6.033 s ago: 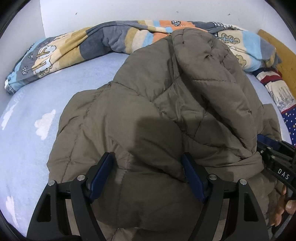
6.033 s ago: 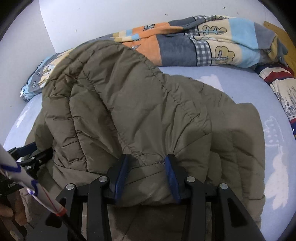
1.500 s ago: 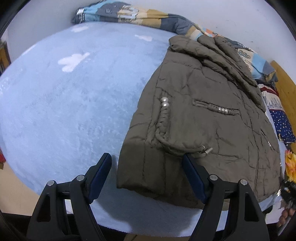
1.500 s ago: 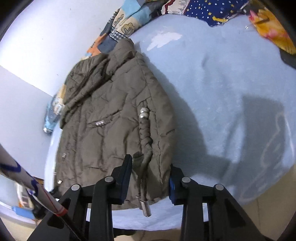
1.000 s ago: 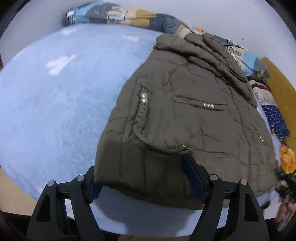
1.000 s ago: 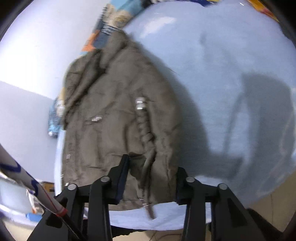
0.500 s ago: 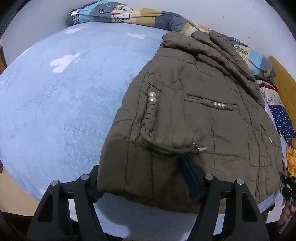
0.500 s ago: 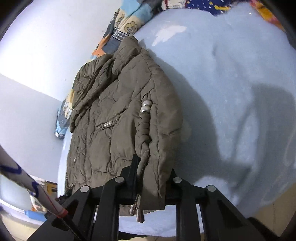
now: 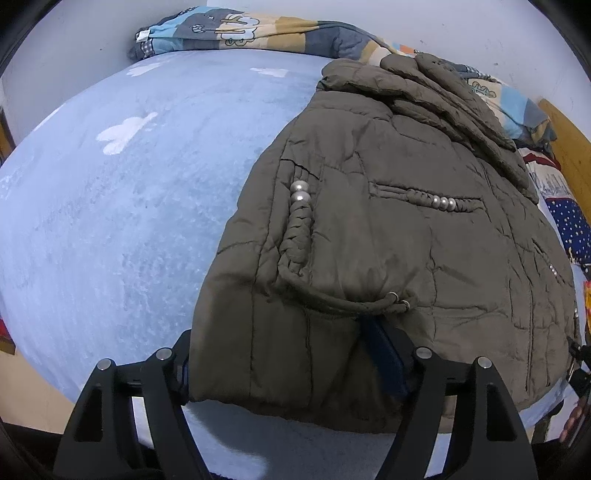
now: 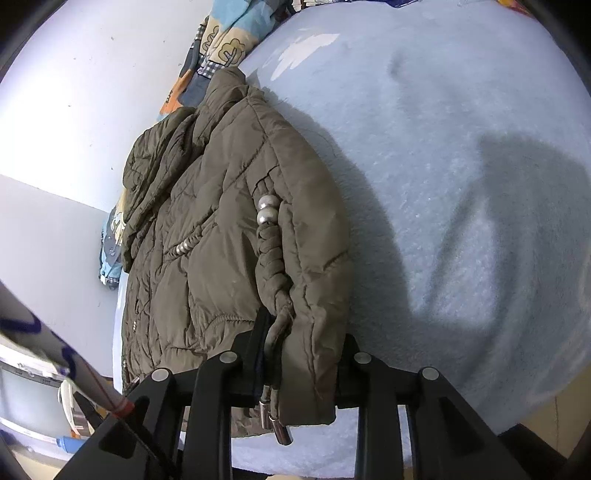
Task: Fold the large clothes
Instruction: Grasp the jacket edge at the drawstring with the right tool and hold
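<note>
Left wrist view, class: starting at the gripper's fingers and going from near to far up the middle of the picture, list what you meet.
Left gripper → hem of the olive-brown quilted jacket → braided cord with two silver beads → jacket's bunched hood → rolled patchwork blanket in blue, tan and grey → white wall.

Lying on the soft blue bed cover: a big puffy brown-green coat (image 9: 388, 229), folded over, front side up. Showing a braided cord (image 9: 299, 236) with two shiny silver beads, and a pocket trimmed with more beads. Bunching up at the far end, near the wall. Hanging its near corner just over the bed edge, cord ends (image 10: 275, 417) dangling.
</note>
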Demonstrator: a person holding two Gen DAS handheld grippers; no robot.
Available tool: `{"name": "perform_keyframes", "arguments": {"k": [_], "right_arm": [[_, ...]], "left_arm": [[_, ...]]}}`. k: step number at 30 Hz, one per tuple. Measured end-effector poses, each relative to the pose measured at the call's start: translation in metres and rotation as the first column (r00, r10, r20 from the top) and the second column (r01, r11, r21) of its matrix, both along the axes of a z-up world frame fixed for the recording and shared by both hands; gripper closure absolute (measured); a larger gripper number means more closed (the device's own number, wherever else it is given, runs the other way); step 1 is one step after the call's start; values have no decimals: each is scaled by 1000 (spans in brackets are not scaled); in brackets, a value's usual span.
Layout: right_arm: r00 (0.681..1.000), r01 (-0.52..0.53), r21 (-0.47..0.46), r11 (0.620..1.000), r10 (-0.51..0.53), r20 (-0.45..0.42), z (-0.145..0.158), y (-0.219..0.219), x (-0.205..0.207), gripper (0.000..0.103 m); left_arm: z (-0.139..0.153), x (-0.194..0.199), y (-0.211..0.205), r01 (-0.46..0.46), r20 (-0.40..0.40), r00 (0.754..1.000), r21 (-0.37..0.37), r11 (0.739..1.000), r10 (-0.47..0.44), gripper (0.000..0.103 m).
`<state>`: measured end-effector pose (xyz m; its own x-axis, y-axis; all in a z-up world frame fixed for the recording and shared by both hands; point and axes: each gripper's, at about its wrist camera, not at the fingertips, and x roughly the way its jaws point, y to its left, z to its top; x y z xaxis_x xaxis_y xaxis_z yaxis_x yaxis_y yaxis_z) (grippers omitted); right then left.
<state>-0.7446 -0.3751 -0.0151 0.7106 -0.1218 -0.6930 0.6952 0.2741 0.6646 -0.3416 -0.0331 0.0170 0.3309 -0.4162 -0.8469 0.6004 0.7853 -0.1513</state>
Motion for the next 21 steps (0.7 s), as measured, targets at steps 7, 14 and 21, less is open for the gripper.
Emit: {"name": "perform_keyframes", "arguments": {"k": [7, 14, 21], "right_arm": [[998, -32, -52, 998, 29, -62, 9, 4, 8, 73], [987, -64, -101, 993, 47, -156, 14, 8, 20, 72], [975, -91, -172, 981, 52, -216, 19, 15, 27, 76]], "left_arm": [[1, -2, -4, 13, 24, 1000, 15, 1000, -13, 30], [-1, -6, -9, 28, 62, 998, 46, 999, -31, 30], [-3, -8, -12, 34, 81, 996, 71, 997, -39, 29]]}}
